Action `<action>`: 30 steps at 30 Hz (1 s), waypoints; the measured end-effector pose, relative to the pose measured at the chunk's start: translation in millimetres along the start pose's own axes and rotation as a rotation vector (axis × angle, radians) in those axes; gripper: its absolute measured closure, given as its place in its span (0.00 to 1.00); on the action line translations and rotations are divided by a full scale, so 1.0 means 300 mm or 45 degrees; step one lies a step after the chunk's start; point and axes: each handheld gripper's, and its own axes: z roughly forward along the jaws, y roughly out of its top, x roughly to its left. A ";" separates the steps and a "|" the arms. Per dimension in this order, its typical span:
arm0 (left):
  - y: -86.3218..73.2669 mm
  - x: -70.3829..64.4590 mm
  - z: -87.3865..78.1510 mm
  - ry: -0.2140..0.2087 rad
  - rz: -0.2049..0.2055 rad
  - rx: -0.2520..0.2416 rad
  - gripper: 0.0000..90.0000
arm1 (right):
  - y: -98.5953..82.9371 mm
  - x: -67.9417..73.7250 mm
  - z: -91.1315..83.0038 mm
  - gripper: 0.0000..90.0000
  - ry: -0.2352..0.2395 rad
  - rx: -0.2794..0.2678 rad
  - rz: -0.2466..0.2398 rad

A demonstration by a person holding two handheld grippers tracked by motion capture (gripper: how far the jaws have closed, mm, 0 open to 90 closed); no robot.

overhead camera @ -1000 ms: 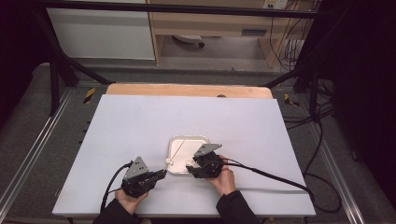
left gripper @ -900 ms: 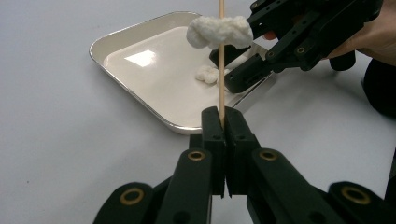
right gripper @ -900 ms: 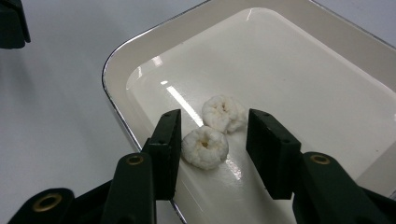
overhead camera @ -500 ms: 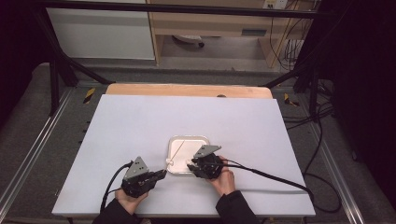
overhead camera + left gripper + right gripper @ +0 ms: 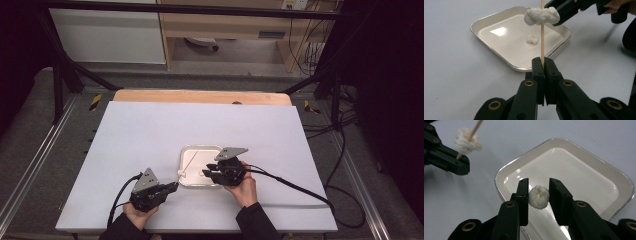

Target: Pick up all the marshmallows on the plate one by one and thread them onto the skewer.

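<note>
the tray sits on the table, with one puffed piece lying in it.

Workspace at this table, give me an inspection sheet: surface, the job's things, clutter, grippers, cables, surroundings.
Surface: white table top, a wooden strip along its far edge.
Job's things: white tray with a metal rim; wooden skewer with one white puffed piece threaded on it; a second white piece in the tray.
Clutter: nothing seen.
Grippers: left gripper shut on the skewer's lower end; right gripper over the tray, jaws either side of the second piece, a small gap visible, not clamped.
Cables: a black cable trails from the right gripper across the table.
Surroundings: dark frame bars, cabinets and loose wires behind.
</note>
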 end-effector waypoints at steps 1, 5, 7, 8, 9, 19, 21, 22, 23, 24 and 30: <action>0.000 -0.001 0.000 -0.001 0.001 0.000 0.98 | 0.006 -0.002 -0.010 0.78 0.007 -0.009 0.004; 0.000 -0.003 0.001 -0.005 0.010 0.003 0.98 | 0.027 -0.008 -0.051 0.78 0.029 -0.040 0.021; 0.000 -0.004 0.002 -0.006 0.011 0.002 0.98 | 0.035 -0.010 -0.069 0.78 0.033 -0.056 0.023; 0.000 -0.005 0.002 -0.007 0.009 0.000 0.98 | 0.039 -0.011 -0.077 0.78 0.040 -0.061 0.029; 0.000 -0.006 0.002 -0.008 0.008 -0.001 0.98 | 0.042 -0.012 -0.086 0.79 0.046 -0.071 0.035; 0.001 -0.009 0.003 -0.019 0.021 -0.007 0.98 | 0.088 -0.033 -0.167 0.79 0.110 -0.199 0.088; 0.001 -0.011 0.004 -0.020 0.021 -0.007 0.98 | 0.098 -0.039 -0.182 0.80 0.139 -0.240 0.113; 0.001 -0.012 0.004 -0.019 0.023 -0.007 0.98 | 0.103 -0.042 -0.189 0.80 0.154 -0.259 0.125; 0.001 -0.012 0.003 -0.022 0.025 -0.007 0.98 | 0.109 -0.046 -0.194 0.80 0.169 -0.277 0.136; 0.002 -0.013 0.003 -0.022 0.026 -0.008 0.98 | 0.113 -0.049 -0.199 0.80 0.184 -0.295 0.150; 0.002 -0.017 0.003 -0.027 0.033 -0.010 0.98 | 0.144 -0.055 -0.199 0.80 0.230 -0.333 0.184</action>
